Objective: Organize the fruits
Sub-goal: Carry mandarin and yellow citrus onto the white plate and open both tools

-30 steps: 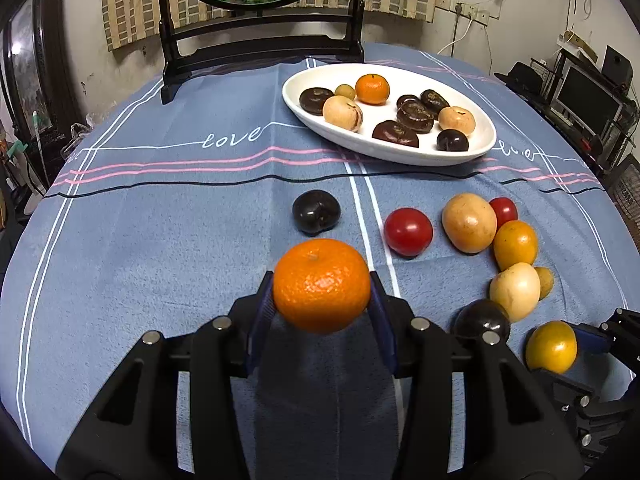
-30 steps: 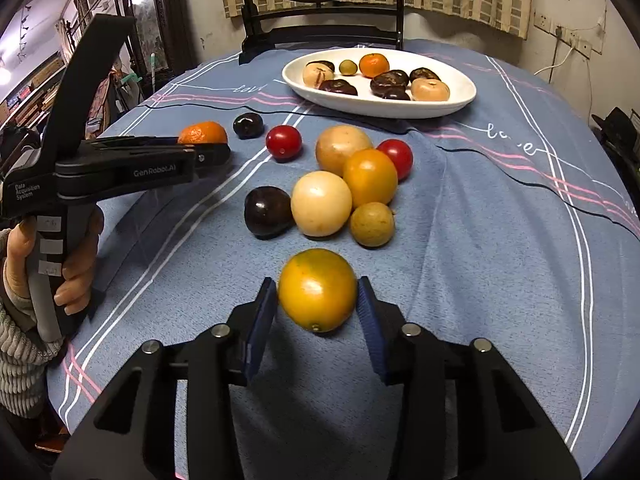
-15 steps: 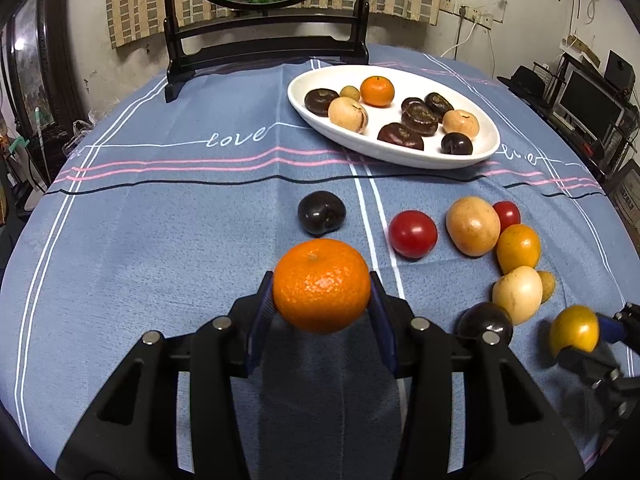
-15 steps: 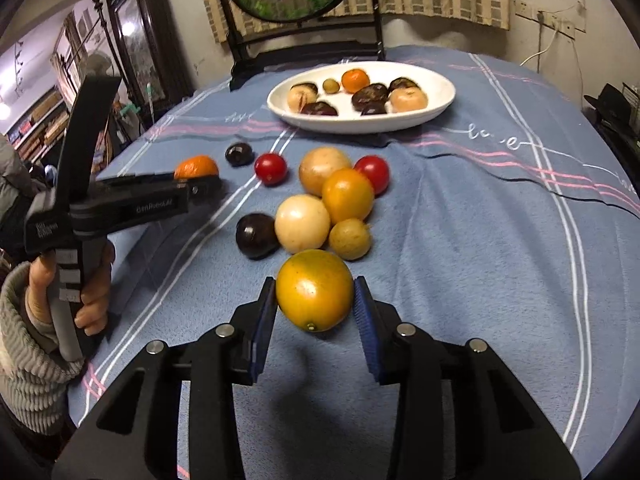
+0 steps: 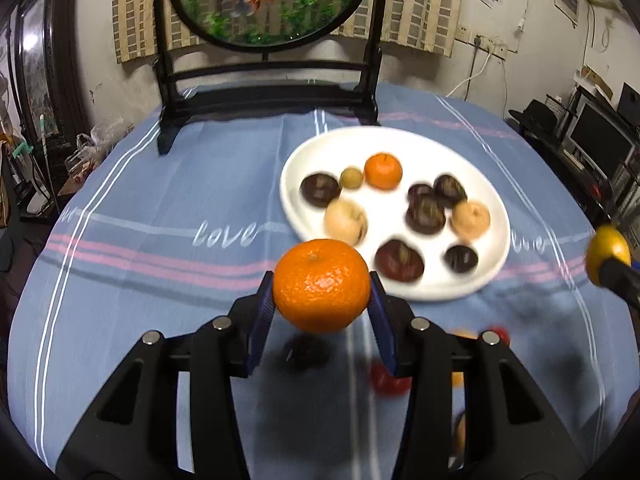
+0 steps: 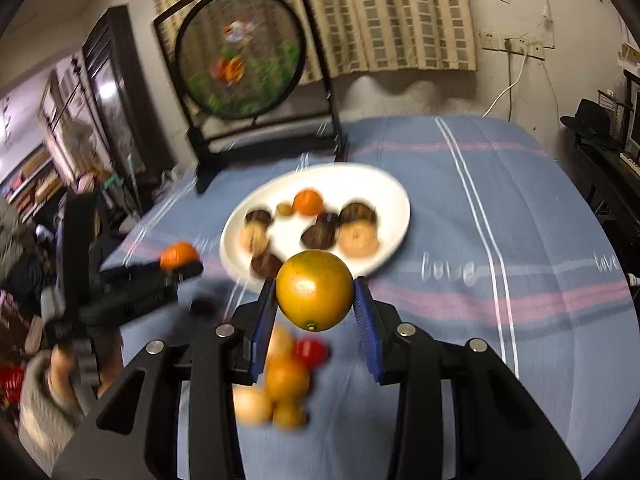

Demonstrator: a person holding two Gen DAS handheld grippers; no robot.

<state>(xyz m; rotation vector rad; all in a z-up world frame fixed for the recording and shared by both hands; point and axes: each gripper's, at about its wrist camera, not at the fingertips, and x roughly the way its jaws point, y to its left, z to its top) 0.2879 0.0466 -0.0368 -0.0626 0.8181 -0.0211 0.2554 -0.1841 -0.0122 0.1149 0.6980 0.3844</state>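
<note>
Both loaded: left gripper (image 5: pixel 321 304) clamped on tangerine (image 5: pixel 321 285), right gripper (image 6: pixel 315 305) clamped on yellow-orange citrus (image 6: pixel 315 290), white oval plate (image 5: pixel 404 294) straight ahead toward tablecloth's far edge, left nearer.

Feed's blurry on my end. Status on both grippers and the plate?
Left gripper shut on tangerine. Right gripper shut on yellow orange. Both fruits off the cloth, facing plate. Plate crowded, bare patch mid-plate; nothing between.
</note>
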